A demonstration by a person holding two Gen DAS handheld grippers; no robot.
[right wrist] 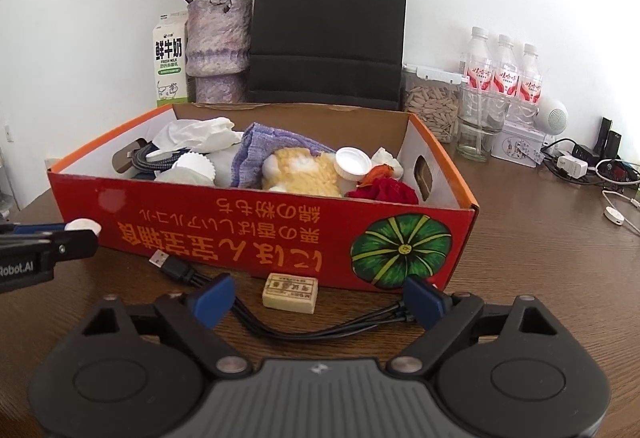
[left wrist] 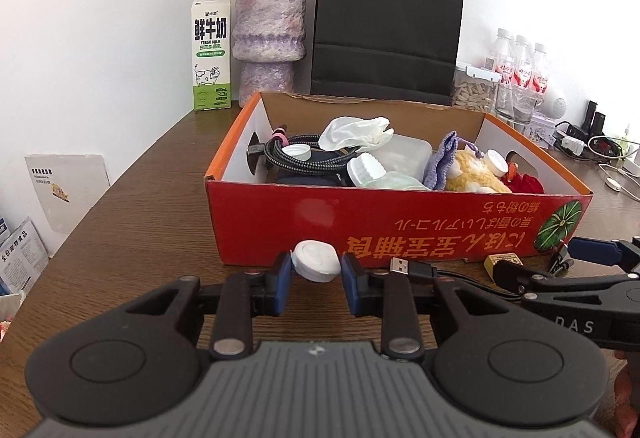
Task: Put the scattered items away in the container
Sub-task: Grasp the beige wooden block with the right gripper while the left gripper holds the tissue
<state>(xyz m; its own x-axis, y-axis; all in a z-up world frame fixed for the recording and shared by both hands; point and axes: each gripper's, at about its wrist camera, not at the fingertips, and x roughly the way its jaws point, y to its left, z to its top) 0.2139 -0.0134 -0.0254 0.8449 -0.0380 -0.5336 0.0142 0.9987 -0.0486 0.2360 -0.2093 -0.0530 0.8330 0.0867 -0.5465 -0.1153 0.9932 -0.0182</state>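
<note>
A red cardboard box (left wrist: 280,226) (right wrist: 200,222) stands on the brown table, filled with cables, a tissue, a purple cloth, a yellow plush and white caps. My left gripper (left wrist: 316,272) is shut on a white round cap (left wrist: 314,262) just in front of the box wall; the right wrist view catches the cap (right wrist: 82,225) at its left edge. My right gripper (right wrist: 318,296) is open low over the table. A black multi-head USB cable (right wrist: 280,330) lies between its fingers, untouched by the pads. A small tan block (right wrist: 290,292) sits just ahead, by the box.
Behind the box stand a black paper bag (left wrist: 388,26), a purple vase (left wrist: 270,38) with dried roses and a milk carton (left wrist: 212,50). Water bottles (right wrist: 504,70), a seed jar (right wrist: 432,110), glasses and charger cables (right wrist: 580,158) crowd the back right.
</note>
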